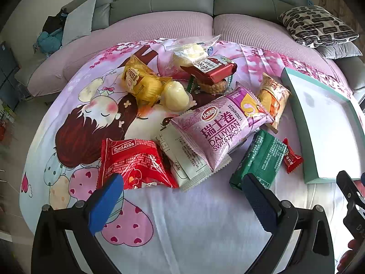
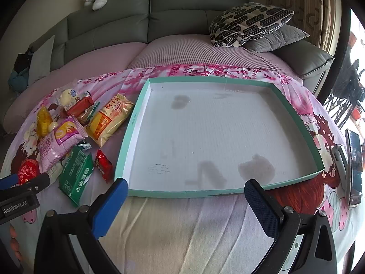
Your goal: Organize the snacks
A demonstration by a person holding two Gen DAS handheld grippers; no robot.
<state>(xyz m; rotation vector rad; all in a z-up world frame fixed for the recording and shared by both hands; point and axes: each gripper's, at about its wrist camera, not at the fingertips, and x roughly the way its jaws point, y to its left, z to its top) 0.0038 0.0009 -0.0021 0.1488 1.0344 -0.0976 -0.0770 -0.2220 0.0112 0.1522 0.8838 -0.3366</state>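
- My left claw (image 1: 182,196) stands with its jaws wide apart and nothing between them, above the near part of the cloth (image 1: 194,228).
- My right claw (image 2: 186,196) is likewise spread wide and empty, poised over the near rim of the tray (image 2: 182,193).
- Step in hand, as I judge it: first pick from the snack pile. Nothing lies in the tray yet.
- Nearest targets for the left claw: red bag (image 1: 134,162), white packet (image 1: 184,159), green packet (image 1: 260,159). The purple roll (image 1: 219,125) lies on top of the white packet.
- Recommended: take the top or an outlying item first; grip a bag across its flat body, not its crimped seam, with light pressure to avoid crushing.
- The small red candy (image 1: 292,157) lies just beside the tray's left wall; it suits the right claw.
- Both claws pitch steeply downward toward the cloth.
- A phone (image 2: 354,169) rests near the cloth's right edge; keep clear.
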